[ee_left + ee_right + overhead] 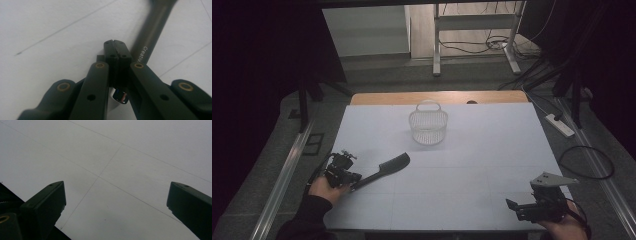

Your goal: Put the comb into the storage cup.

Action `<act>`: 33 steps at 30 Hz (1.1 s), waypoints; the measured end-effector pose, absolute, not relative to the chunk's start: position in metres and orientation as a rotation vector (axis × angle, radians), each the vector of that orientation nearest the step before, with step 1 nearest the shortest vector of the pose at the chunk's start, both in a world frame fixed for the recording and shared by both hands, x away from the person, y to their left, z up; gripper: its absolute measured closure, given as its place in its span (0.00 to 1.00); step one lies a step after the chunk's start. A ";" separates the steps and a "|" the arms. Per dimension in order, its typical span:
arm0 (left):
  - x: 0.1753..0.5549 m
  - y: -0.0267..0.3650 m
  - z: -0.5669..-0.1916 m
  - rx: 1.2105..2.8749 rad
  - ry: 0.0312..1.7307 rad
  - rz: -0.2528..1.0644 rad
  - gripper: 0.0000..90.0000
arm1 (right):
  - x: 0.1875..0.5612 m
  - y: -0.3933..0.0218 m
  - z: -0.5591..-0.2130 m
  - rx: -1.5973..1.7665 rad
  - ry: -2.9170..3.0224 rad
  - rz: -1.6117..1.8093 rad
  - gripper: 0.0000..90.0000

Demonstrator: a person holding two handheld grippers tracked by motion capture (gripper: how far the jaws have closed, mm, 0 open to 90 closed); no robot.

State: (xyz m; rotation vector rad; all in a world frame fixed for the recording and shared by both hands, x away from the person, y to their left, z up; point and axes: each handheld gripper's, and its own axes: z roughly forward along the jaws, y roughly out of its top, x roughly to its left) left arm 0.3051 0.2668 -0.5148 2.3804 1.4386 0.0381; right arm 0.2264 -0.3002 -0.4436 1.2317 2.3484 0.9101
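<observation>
A black spatula-like utensil (384, 169) lies on the white table sheet (472, 165) at the front left, blade toward the middle. My left gripper (353, 181) sits at the handle's near end. In the left gripper view, this gripper (115, 43) is shut with its pads pressed together, and the lettered handle (150, 32) runs past along the right side of the jaws, not between the pads. A small shiny metal piece (120, 96) shows under the jaws. My right gripper (518, 209) rests low at the front right, open (115, 195) with bare sheet between its fingers.
A white wire basket (428, 127) with a handle stands upright at the back middle of the table. Beyond the wooden far edge (437, 97) are a metal stand's legs (437, 60) and cables. A power strip (559, 125) lies on the floor at the right.
</observation>
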 end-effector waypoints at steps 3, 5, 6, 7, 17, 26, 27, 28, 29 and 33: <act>0.303 0.265 -0.515 2.390 1.433 0.025 0.99 | 0.226 -0.300 -0.444 1.231 2.348 0.910 0.03; 0.302 0.264 -0.515 2.393 1.427 0.013 0.99 | 0.226 -0.300 -0.444 1.231 2.348 0.912 0.03; 0.301 0.263 -0.515 2.394 1.426 0.011 0.99 | 0.226 -0.300 -0.444 1.231 2.349 0.912 0.03; 0.300 0.262 -0.514 2.399 1.424 0.008 0.99 | 0.226 -0.300 -0.444 1.231 2.349 0.911 0.03; 0.291 0.254 -0.513 2.412 1.400 -0.029 0.99 | 0.227 -0.300 -0.444 1.229 2.351 0.909 0.03; 0.290 0.255 -0.511 2.388 1.416 -0.010 0.99 | 0.227 -0.300 -0.444 1.227 2.352 0.907 0.03; 0.289 0.257 -0.509 2.374 1.418 0.007 0.99 | 0.227 -0.300 -0.444 1.227 2.352 0.908 0.03; 0.288 0.258 -0.507 2.355 1.423 0.025 0.98 | 0.227 -0.300 -0.444 1.229 2.351 0.909 0.03; 0.287 0.259 -0.504 2.339 1.427 0.033 0.93 | 0.227 -0.300 -0.444 1.229 2.351 0.908 0.03; 0.281 0.260 -0.497 2.282 1.436 0.055 0.85 | 0.227 -0.300 -0.444 1.227 2.350 0.910 0.03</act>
